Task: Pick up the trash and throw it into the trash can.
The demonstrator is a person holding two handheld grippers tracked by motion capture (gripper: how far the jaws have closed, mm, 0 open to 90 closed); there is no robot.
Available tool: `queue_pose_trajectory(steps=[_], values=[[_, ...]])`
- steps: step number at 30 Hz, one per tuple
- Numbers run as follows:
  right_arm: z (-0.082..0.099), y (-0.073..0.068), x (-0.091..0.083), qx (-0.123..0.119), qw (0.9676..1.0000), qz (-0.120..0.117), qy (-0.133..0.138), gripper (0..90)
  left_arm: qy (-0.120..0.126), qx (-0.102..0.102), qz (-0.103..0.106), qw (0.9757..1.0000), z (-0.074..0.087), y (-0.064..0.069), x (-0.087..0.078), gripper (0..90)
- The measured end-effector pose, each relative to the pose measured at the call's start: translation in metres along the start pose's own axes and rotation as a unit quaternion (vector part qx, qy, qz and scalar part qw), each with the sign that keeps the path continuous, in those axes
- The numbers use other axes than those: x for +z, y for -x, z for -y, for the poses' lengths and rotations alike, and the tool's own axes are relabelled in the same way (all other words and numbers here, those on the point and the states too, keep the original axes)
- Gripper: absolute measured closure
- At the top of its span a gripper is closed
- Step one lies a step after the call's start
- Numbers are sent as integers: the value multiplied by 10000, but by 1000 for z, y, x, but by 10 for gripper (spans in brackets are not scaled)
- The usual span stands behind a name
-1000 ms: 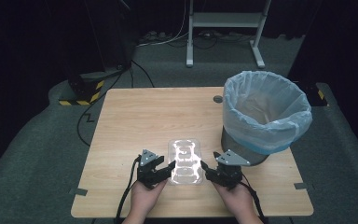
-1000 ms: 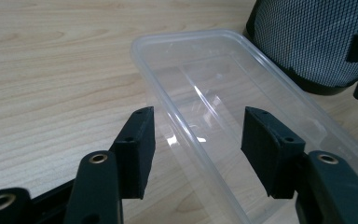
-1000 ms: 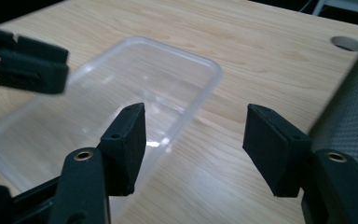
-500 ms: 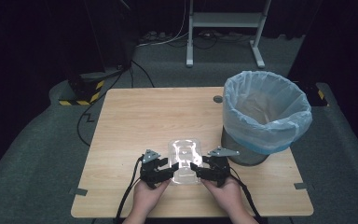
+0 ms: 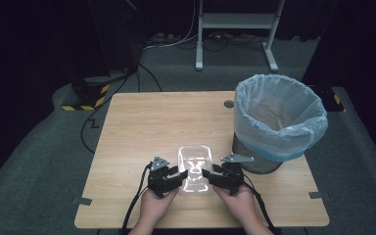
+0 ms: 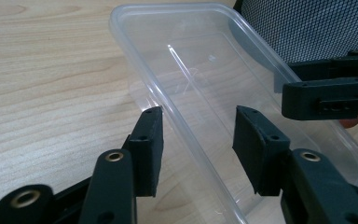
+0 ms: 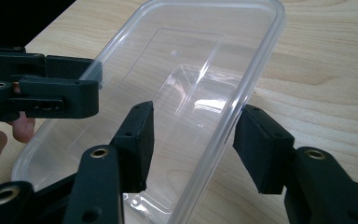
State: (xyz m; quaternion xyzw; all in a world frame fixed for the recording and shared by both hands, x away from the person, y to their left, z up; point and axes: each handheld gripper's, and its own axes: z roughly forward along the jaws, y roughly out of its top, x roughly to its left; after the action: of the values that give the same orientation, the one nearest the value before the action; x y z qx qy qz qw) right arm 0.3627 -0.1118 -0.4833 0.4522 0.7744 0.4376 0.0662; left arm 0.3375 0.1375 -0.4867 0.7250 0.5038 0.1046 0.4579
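Clear plastic container (image 5: 194, 169) straddled by both grippers, near surface (image 5: 166, 122) edge.
Left gripper (image 6: 198, 128) and right gripper (image 7: 193, 133) open astride rims; close both evenly.

Worktop (image 5: 142, 127): light wood, rectangular, standing on grey carpet. Waste bin (image 5: 279, 122): dark mesh body, pale blue plastic liner folded over its rim, at the worktop's far right corner. White metal stand (image 5: 235, 29): on the floor beyond. Black cables (image 5: 142, 78): trailing across the floor. Yellow-and-black striped block (image 5: 85, 98): on the floor, far left of the worktop.
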Motion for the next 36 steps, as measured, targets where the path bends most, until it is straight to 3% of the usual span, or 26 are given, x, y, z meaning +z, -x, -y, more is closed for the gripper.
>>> queue_pose_trajectory(steps=[5, 11, 21, 26, 27, 31, 36], values=[[-1, -1, -3, -38, 10000, 41, 76, 516, 77, 70, -35, 9999, -2, 3, -3, 560], [-3, -6, -9, -318, 9988, 257, 283, 567, 249, 234, -126, 9993, -5, 6, -8, 620], [-4, -11, -14, -542, 9962, 437, 521, 649, 507, 349, -193, 9979, -6, 6, -15, 707], [-4, -14, -15, -716, 9937, 601, 625, 729, 537, 525, -329, 9966, -5, 9, -16, 764], [-4, -14, -15, -745, 9931, 670, 605, 755, 562, 620, -443, 9955, -3, 9, -17, 790], [-1, -15, -12, -859, 9917, 787, 548, 766, 638, 719, -504, 9941, 0, 11, -17, 806], [0, -17, -11, -961, 9890, 889, 695, 771, 791, 781, -595, 9920, 2, 13, -18, 815]])
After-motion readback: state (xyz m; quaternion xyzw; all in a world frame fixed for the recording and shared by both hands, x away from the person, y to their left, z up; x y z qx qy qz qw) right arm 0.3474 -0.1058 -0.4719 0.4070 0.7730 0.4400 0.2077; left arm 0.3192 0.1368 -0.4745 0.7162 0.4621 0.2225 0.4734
